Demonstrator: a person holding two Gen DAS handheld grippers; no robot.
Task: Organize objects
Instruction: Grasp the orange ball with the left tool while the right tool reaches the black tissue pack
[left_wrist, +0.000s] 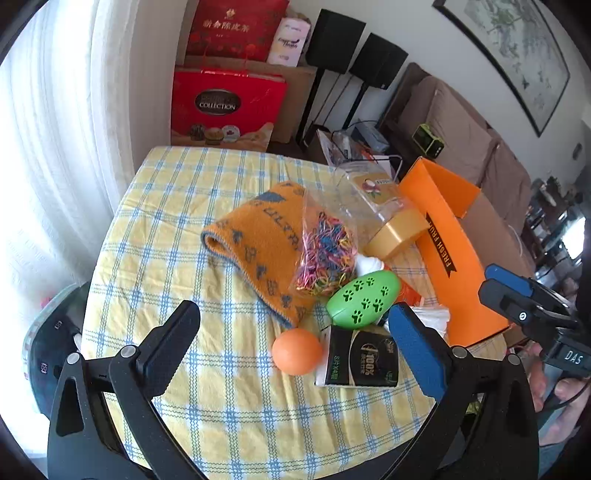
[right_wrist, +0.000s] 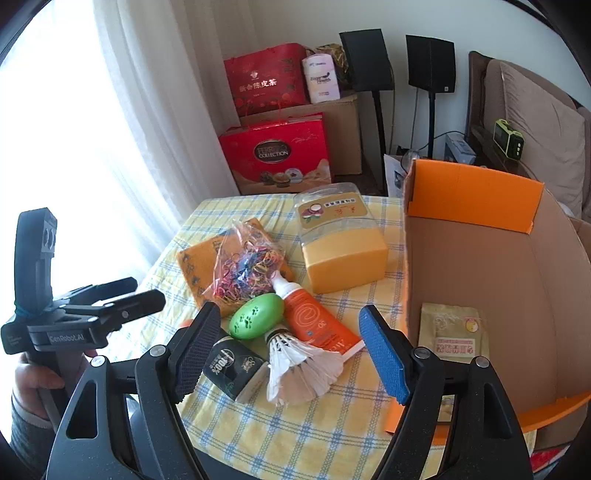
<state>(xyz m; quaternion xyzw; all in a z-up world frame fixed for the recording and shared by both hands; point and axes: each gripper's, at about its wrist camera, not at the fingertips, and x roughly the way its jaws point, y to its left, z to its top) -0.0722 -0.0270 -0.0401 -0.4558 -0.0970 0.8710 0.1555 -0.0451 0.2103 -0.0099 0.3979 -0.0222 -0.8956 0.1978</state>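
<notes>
A: Orange cardboard is seen first: the box (right_wrist: 480, 258) stands open at the right edge of the tabletop (left_wrist: 207, 391), and one tan packet (right_wrist: 452, 334) already lies inside it. Is anything else packed?

B: Nothing else is seen in it. On the checked cloth the rest is clustered: a folded towel (left_wrist: 258, 243), a clear jar (right_wrist: 341, 243) with a yellow lid, lying just beside the box, and a bag of bands (right_wrist: 245, 267) resting on the towel.

A: And the smaller pieces?

B: An orange tube (right_wrist: 314, 321), a green egg (right_wrist: 255, 320), a black pack (right_wrist: 231, 363), a shuttlecock (right_wrist: 299, 369) and an orange ball (left_wrist: 297, 351) lie touching or nearly so, nearest the grippers.

A: How are the grippers held?

B: Both are empty. The left gripper (left_wrist: 295, 339) is spread wide with the ball and pack seen between its fingers but untouched; the right gripper (right_wrist: 291, 349) is also apart, with the shuttlecock and pack framed, not gripped.

A: So which step is judged to be in hand?

B: An approach for the next pick, it is judged. A descent onto one item is called for, and care is needed, since neighbours could be nudged. The shuttlecock's feathers would likely be crushed if squeezed.
</notes>
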